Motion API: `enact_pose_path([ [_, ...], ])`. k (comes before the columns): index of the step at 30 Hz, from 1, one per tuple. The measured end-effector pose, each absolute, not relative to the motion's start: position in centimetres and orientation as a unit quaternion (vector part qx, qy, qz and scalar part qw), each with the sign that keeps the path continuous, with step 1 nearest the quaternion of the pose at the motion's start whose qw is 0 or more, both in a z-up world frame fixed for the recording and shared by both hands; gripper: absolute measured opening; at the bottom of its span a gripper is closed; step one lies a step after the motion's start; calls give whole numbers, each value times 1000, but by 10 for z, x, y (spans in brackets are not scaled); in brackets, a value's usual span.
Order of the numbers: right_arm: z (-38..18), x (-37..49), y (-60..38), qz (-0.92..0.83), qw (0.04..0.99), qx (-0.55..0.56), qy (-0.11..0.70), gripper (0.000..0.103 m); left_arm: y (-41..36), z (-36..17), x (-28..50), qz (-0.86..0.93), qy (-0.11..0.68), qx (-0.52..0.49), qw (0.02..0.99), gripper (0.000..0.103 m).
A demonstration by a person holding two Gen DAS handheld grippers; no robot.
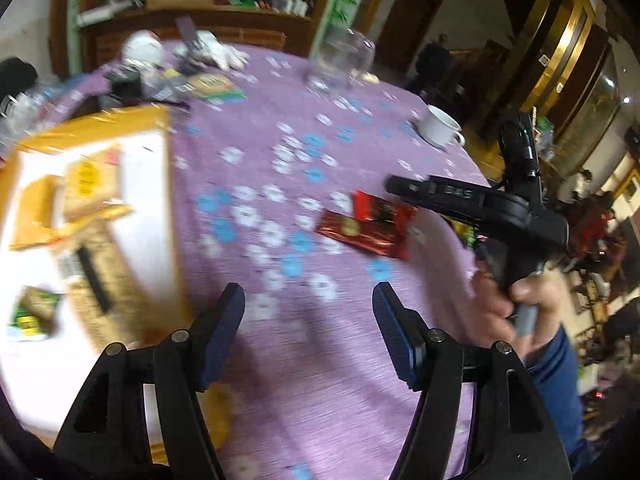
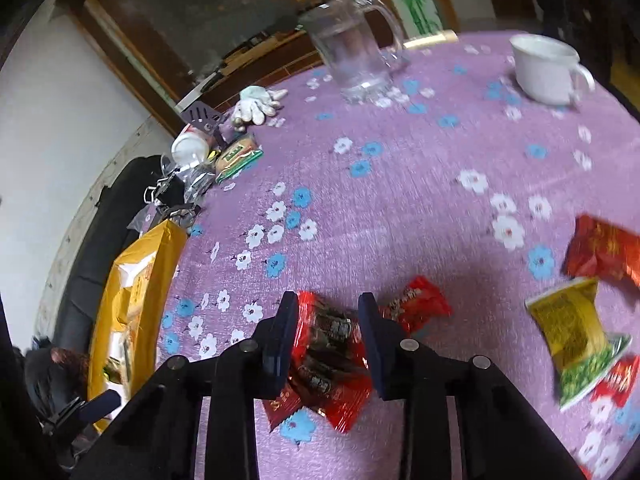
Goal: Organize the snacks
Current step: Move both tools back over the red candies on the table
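Right gripper (image 2: 328, 332) clamps a red snack packet (image 2: 332, 364); left gripper (image 1: 308, 312) gapes empty beside yellow box (image 1: 96, 208) holding snacks.

tongs (image 1: 308, 300): black arms, blue pads, silver pivots | sleeve (image 1: 560, 376): blue

Glass mug (image 2: 356, 44) sits around 12 o'clock on the purple flowery tablecloth (image 2: 400, 200). White cup (image 2: 546, 70) at 1 o'clock, white gloves (image 2: 258, 102) near 10.

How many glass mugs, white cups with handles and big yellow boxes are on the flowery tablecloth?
Glass mug: 1
White cup with a handle: 1
Yellow box: 1
Total: 3
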State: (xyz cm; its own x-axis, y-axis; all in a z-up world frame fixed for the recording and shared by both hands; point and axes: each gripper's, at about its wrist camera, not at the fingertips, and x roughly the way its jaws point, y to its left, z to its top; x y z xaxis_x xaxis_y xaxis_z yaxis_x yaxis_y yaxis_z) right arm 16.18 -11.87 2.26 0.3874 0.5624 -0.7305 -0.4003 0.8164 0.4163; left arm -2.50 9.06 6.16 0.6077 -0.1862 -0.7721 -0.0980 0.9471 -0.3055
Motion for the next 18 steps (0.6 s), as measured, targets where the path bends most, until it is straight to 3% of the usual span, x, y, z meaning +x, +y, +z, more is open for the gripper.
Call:
enact_pose_path([
  [2, 21, 160, -113, 291, 834, 70, 463, 32, 85, 58, -17, -31, 451, -166, 876, 65],
  [4, 15, 160, -107, 289, 831, 53, 473, 26, 81, 57, -13, -29, 456, -165, 874, 65],
  [10, 5, 140, -94, 336, 776, 19, 533, 26, 86, 60, -11, -12, 452, -162, 877, 66],
  [18, 4, 140, -97, 304, 793, 9, 528, 29, 92, 56, 0, -4, 456, -169, 874, 65],
])
